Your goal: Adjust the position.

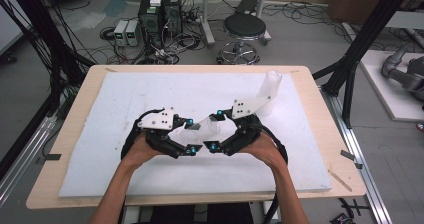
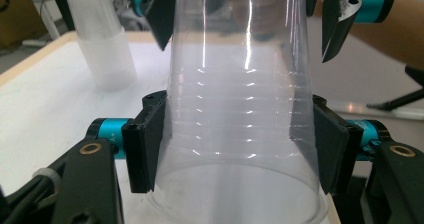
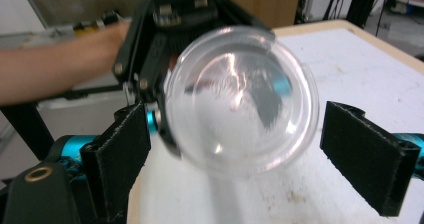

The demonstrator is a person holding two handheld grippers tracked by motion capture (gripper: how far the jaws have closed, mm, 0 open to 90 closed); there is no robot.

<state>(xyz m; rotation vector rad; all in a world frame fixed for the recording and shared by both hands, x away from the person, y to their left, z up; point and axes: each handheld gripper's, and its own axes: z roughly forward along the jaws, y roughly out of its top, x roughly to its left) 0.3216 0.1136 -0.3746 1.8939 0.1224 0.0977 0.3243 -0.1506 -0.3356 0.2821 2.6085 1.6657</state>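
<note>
A clear plastic cup (image 1: 205,126) lies on its side in the air above the white foam board (image 1: 125,99), between my two grippers. My left gripper (image 1: 191,135) is shut on it; in the left gripper view both pads (image 2: 145,144) press the ribbed wall of the cup (image 2: 240,84) near its wide rim. My right gripper (image 1: 216,132) faces the cup's narrow end. In the right gripper view the cup's round base (image 3: 242,104) sits between the spread jaws of the right gripper (image 3: 240,159), with a gap on each side, so it is open.
A stack of clear cups (image 1: 270,91) stands upright at the board's back right, also seen as a stack of cups (image 2: 102,49) beyond the held cup. The board lies on a wooden table (image 1: 80,114). A stool (image 1: 244,29) and computers stand on the floor behind.
</note>
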